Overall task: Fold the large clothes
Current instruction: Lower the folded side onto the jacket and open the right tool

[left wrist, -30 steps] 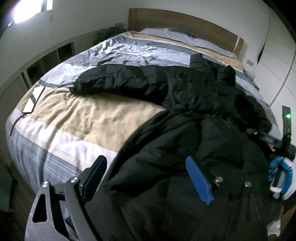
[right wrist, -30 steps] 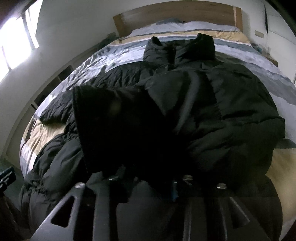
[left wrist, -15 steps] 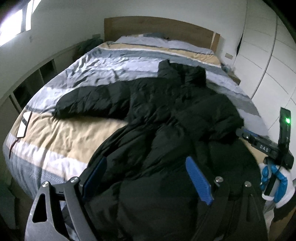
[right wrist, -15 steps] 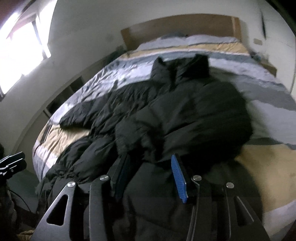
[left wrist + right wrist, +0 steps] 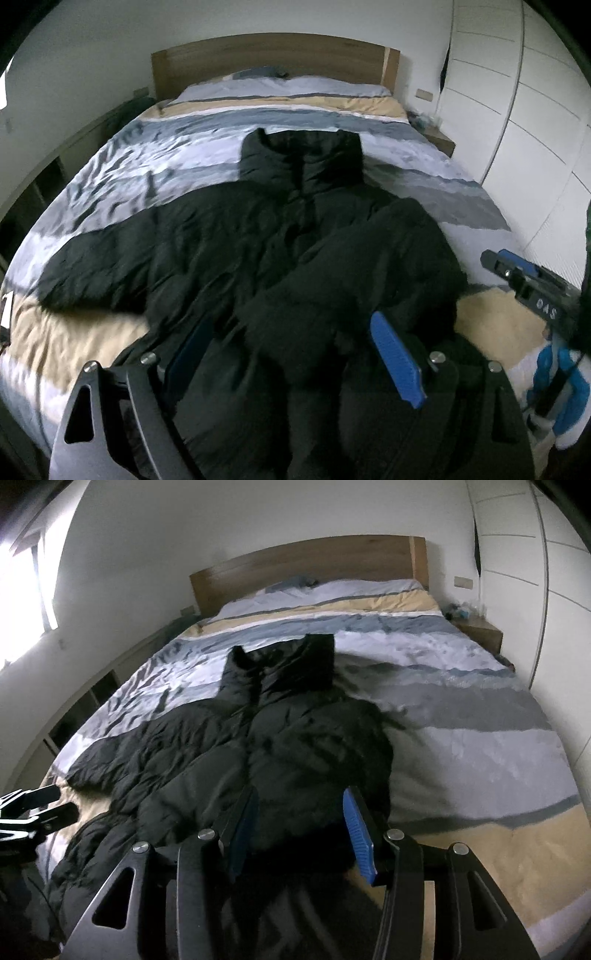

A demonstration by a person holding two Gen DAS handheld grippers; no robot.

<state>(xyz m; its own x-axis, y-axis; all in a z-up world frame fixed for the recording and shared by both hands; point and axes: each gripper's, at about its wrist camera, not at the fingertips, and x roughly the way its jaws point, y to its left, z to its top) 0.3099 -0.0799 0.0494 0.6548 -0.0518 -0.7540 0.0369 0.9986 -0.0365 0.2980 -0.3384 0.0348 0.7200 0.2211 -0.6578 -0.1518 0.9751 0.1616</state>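
A large black puffer jacket lies front up on the bed, collar toward the headboard. One sleeve stretches out to the left. The other sleeve lies folded across the chest. My left gripper hovers open above the jacket's lower part, nothing between its blue pads. My right gripper is open above the folded sleeve side of the jacket, its pads pressing on nothing. The right gripper also shows at the left wrist view's right edge; the left gripper shows at the right wrist view's left edge.
The striped grey, white and tan bed cover runs to a wooden headboard. White wardrobe doors line the right side, with a small nightstand by the bed. A blue and white gloved hand holds the right gripper.
The right gripper let go of the sleeve, which now lies across the jacket's front, and drew back and up. The left gripper swung right and rose, staying open.
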